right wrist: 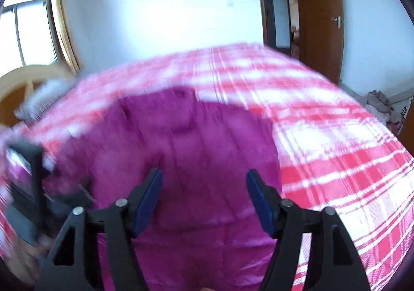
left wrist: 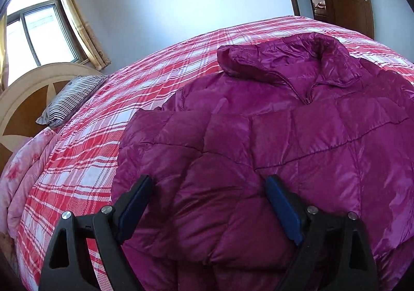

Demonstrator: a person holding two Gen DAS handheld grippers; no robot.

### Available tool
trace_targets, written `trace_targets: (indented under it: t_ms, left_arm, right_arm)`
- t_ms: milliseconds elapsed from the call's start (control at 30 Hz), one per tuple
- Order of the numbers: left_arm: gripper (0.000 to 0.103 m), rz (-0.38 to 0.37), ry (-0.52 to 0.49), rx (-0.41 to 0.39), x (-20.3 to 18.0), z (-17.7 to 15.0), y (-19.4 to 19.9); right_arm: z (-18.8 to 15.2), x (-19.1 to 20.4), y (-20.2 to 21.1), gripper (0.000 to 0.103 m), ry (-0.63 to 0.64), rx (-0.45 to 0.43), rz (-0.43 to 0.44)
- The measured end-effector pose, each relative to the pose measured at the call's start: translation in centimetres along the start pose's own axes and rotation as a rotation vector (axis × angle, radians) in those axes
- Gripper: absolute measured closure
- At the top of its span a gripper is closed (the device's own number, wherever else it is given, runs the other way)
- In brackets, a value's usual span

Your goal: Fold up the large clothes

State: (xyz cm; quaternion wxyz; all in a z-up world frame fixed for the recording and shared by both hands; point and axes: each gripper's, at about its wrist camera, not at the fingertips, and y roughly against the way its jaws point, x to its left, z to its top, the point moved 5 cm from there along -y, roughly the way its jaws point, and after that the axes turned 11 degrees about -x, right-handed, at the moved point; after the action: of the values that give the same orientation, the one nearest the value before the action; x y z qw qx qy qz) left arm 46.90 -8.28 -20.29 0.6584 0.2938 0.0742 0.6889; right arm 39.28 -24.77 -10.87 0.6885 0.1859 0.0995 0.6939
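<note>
Purple puffer jacket (left wrist: 258, 135) flat on plaid bedsheet (left wrist: 90, 161), collar far end, sleeve folded in. Left gripper (left wrist: 207, 203) wide open over quilting, holding nothing. Right gripper (right wrist: 204, 197) open too, blurry, nothing pinched. Btwn folds prob; next needs hem grab, both sides.

- Left tongs (left wrist: 208, 204): black angular frames are showing triangular cut-outs; silver round pivot screws are sitting on top of each arm.
- Left tongs' fingers (left wrist: 283, 209): flat dark blue pads are lining the inner faces.
- Right tongs (right wrist: 204, 199): the build is matching, with black frames, silver screws and blue pads.
</note>
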Motion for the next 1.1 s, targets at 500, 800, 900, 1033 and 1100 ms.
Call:
trace_targets:
  t_ms: [500, 800, 900, 1033, 1100]
  left_arm:
    - [0.013, -0.039, 0.243, -0.153, 8.7, 4.9, 2.5]
    - [0.013, -0.195, 0.459, 0.097, 8.4, 2.1, -6.4]
    - [0.012, -0.240, 0.534, 0.153, 8.6, -0.5, -8.1]
    - [0.005, -0.210, 0.469, 0.162, 7.4, -0.2, -8.1]
    - [0.003, -0.188, 0.431, 0.173, 6.8, -0.2, -8.3]
  right_arm:
    - [-7.2, 9.4, -7.7, 0.062, 0.110, 0.207, 0.349]
    - [-7.9, 9.1, -7.7, 0.061, 0.104, 0.188, 0.362]
    - [-7.8, 9.1, -7.6, 0.061, 0.110, 0.184, 0.360]
    - [-7.9, 9.4, -7.6, 0.059, 0.130, 0.190, 0.355]
    - [-8.0, 9.5, -7.7, 0.059, 0.143, 0.191, 0.347]
